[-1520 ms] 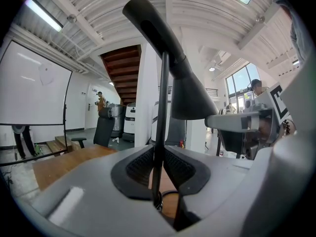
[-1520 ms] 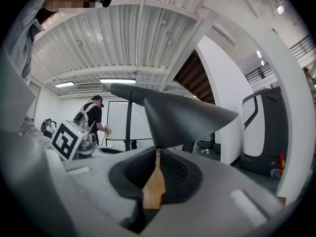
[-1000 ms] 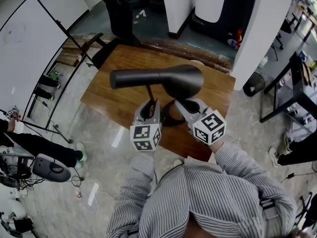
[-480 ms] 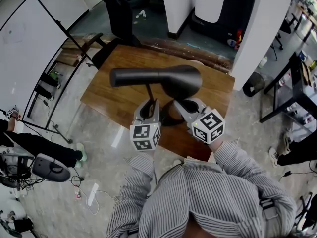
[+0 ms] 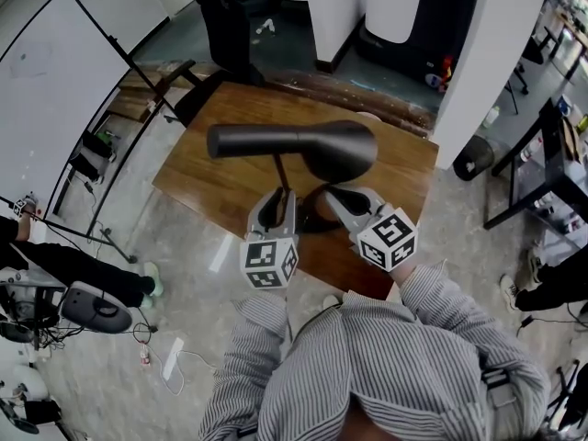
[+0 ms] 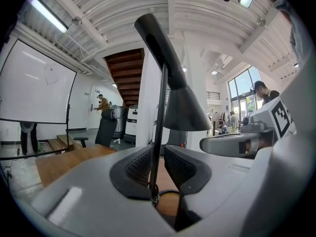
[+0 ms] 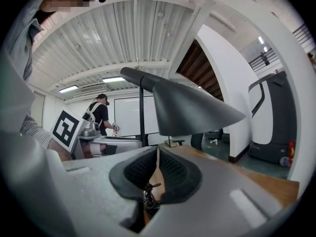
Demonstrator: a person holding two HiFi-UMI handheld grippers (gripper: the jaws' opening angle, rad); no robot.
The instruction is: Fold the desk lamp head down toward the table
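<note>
A black desk lamp stands on the wooden table (image 5: 220,186). Its head (image 5: 294,143) lies level, with the neck to the left and the wide shade to the right. My left gripper (image 5: 278,200) is shut on the thin upright stem (image 6: 159,112), which runs up between its ribbed pads (image 6: 139,164). The right gripper (image 5: 333,194) reaches in just under the shade (image 7: 190,110). Its jaws are nearly together, with a thin pale strip of the shade's lower edge between the pads. Between the two grippers I see the dark round base (image 5: 310,219).
A black office chair (image 5: 225,26) stands beyond the table's far edge and a whiteboard (image 5: 55,81) on a stand to the left. A white pillar (image 5: 478,53) and a black side table (image 5: 542,154) are on the right. The table's near edge runs just under the grippers.
</note>
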